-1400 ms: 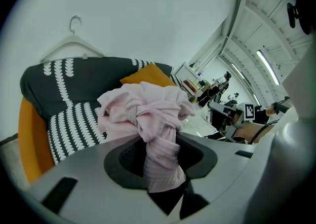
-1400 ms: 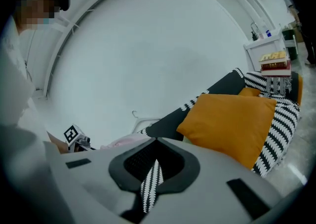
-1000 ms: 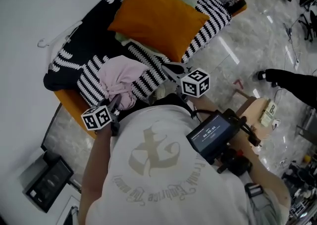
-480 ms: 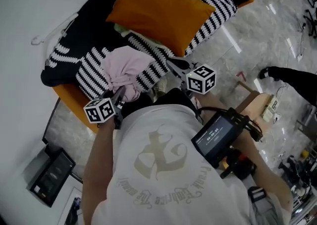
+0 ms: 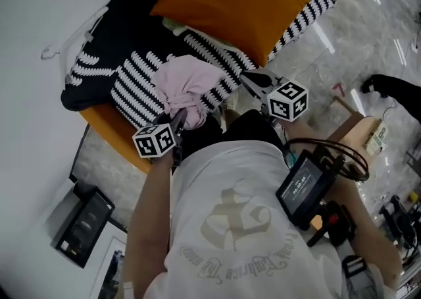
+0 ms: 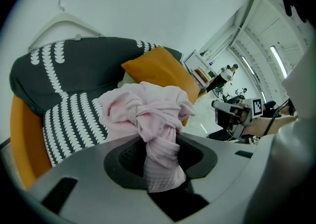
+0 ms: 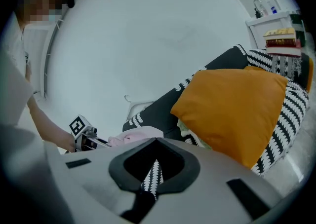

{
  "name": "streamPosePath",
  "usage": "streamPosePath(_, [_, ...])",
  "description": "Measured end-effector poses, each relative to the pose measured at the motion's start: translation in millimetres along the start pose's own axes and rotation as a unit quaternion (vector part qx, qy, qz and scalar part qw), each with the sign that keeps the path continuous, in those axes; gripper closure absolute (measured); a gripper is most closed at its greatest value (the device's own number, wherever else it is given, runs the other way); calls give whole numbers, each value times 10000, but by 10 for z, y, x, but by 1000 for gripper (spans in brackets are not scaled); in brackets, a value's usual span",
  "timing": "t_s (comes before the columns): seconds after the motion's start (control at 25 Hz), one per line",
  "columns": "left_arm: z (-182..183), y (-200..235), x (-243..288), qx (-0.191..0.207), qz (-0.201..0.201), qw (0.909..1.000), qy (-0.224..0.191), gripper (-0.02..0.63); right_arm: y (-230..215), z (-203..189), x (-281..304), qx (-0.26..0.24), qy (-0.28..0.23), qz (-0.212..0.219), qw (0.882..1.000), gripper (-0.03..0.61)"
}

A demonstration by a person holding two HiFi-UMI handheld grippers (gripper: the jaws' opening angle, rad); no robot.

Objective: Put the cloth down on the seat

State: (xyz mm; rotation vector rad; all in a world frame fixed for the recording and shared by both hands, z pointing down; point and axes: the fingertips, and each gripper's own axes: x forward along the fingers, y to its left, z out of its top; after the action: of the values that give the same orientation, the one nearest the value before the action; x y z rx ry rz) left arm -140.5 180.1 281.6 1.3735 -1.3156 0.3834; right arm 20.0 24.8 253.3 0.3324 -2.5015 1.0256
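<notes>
The pink cloth point(image 5: 187, 87) is a knotted bunch that lies on the black-and-white striped throw point(image 5: 138, 90) covering the orange sofa seat point(image 5: 108, 132). My left gripper point(image 5: 179, 118) is at the bunch's near edge. In the left gripper view it point(image 6: 160, 168) is shut on a twisted tail of the cloth point(image 6: 148, 107). My right gripper point(image 5: 251, 79) hovers to the right of the cloth, over the throw's front edge. Its jaws point(image 7: 152, 178) stand together, and only a thin slit of striped fabric shows between them. The right gripper view shows the cloth point(image 7: 133, 138) lying off to its left.
A big orange cushion point(image 5: 230, 1) leans on the sofa behind the cloth. A white hanger point(image 5: 69, 47) lies on the dark throw at the left. A black case point(image 5: 82, 225) sits on the marble floor at the lower left. A wooden stool point(image 5: 352, 126) and someone's shoe point(image 5: 371, 85) are at the right.
Both grippers have sunk toward the sofa. The pink cloth stays in the left jaws and now rests lower on the striped throw. The right gripper came down beside it.
</notes>
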Motion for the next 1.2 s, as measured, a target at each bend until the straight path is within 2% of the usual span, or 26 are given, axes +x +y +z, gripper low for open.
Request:
streamPosePath(0.32, [-61,420,303,-177,228,9992,283,448,-206,-194,353,14,214,52,9998,563])
streamPosePath(0.8, [-66,500,833,67,294,9976,628,448,-474,-509,516,-21,482,147,9987,563])
streamPosePath(1.2, [-93,622,1213,352,252,9946,942,448,-632,-772,622,203,549,182,9981,561])
